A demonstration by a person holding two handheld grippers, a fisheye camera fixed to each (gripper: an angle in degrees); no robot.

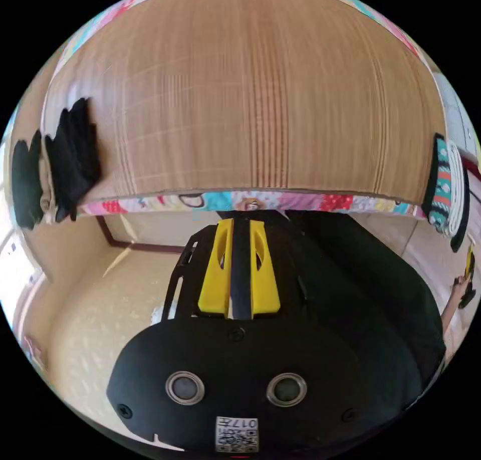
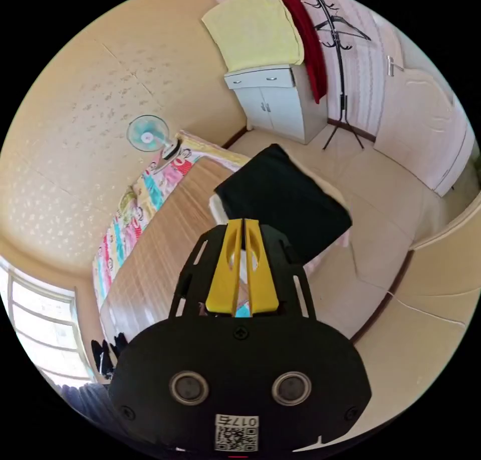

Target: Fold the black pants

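My left gripper point(image 1: 241, 223) points across the bed. Its yellow jaws stand close together with a dark strip of the black pants point(image 1: 361, 284) pinched between them. The cloth spreads away to the right of the left gripper view. In the right gripper view a flat black folded cloth point(image 2: 288, 207) lies over the corner at the bed's end, with pale cloth edges showing under it. My right gripper point(image 2: 244, 222) has its jaws pressed together, tips at that cloth's near edge, and no cloth shows between them. The right gripper point(image 1: 469, 272) also shows in a hand at the far right.
A woven mat point(image 1: 250, 94) covers the bed, over a cartoon-print sheet point(image 1: 320, 202). Dark clothes point(image 1: 75, 154) lie at the window end and a folded pile point(image 1: 443, 189) at the other. A fan point(image 2: 147, 137), white cabinet point(image 2: 275, 101) and coat stand point(image 2: 340, 79) line the walls.
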